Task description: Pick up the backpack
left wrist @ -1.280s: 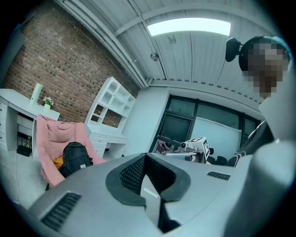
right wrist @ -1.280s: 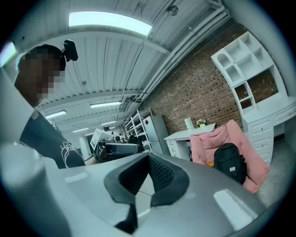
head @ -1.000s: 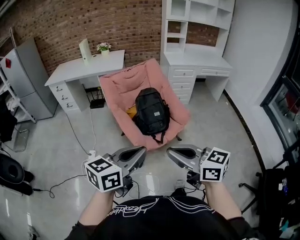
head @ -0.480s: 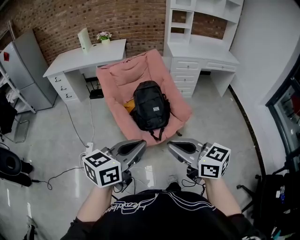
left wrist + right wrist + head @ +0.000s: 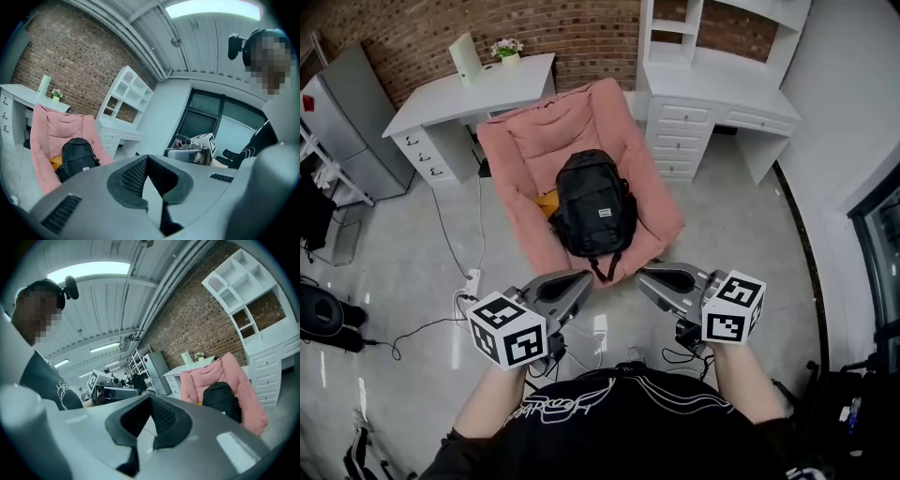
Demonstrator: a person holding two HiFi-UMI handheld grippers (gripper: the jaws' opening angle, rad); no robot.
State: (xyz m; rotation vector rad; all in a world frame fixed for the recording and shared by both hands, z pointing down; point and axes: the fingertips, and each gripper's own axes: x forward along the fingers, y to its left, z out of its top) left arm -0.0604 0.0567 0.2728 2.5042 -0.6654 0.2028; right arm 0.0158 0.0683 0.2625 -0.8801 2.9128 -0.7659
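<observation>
A black backpack [image 5: 592, 212] leans upright on a pink padded chair [image 5: 534, 150] in the middle of the head view. It also shows in the left gripper view as the backpack [image 5: 76, 156] and in the right gripper view as the backpack [image 5: 223, 399]. My left gripper [image 5: 584, 279] is shut and empty, just short of the chair's front edge. My right gripper [image 5: 643, 279] is likewise shut and empty, level with the left one. Both point toward the backpack, apart from it.
A white desk [image 5: 469, 89] with a small plant stands behind the chair on the left, a white shelf unit with drawers [image 5: 722, 89] on the right. A grey fridge [image 5: 342, 122] is far left. A power strip with cables [image 5: 472, 279] lies on the floor left of the chair.
Both grippers have moved forward toward the chair. The backpack and chair now sit closer and lower in the head view. Both stay shut.
</observation>
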